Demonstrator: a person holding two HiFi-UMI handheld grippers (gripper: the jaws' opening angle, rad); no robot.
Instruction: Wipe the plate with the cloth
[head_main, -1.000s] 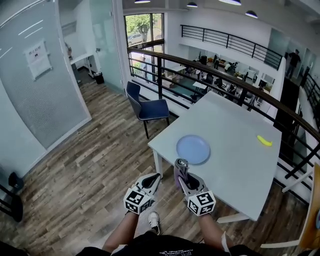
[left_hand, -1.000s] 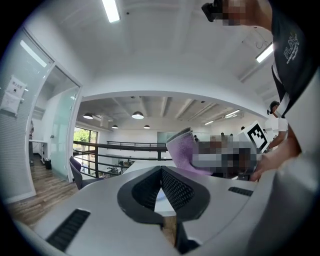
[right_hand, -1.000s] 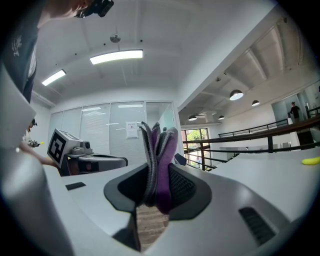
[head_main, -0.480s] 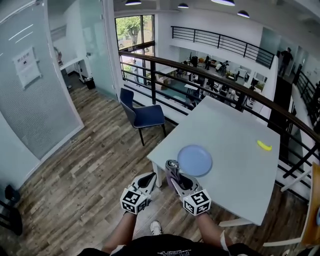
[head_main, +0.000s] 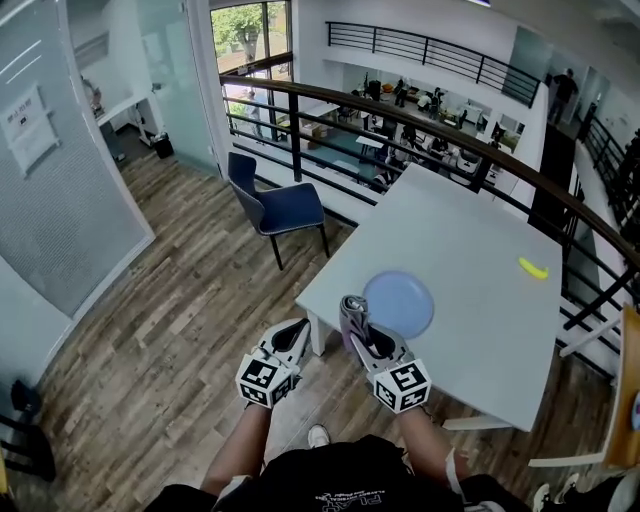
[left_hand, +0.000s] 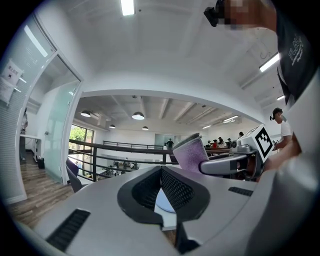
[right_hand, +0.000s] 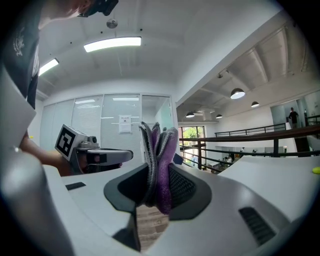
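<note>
The right gripper (right_hand: 159, 175) clamps a folded purple cloth (right_hand: 161, 142), which stands up past its fingertips. The left gripper (left_hand: 161, 172) has its jaws together, with nothing between them. Just ahead of the cloth, the blue plate (head_main: 398, 303) lies on the white table (head_main: 480, 270).

Head view looks steeply down; gripper views share the table (head_main: 480, 290).

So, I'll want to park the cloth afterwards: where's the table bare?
Bare between the plate and the yellow object, and along the far end of the table by the railing. Crowded only at the near corner: plate, right gripper, cloth.
</note>
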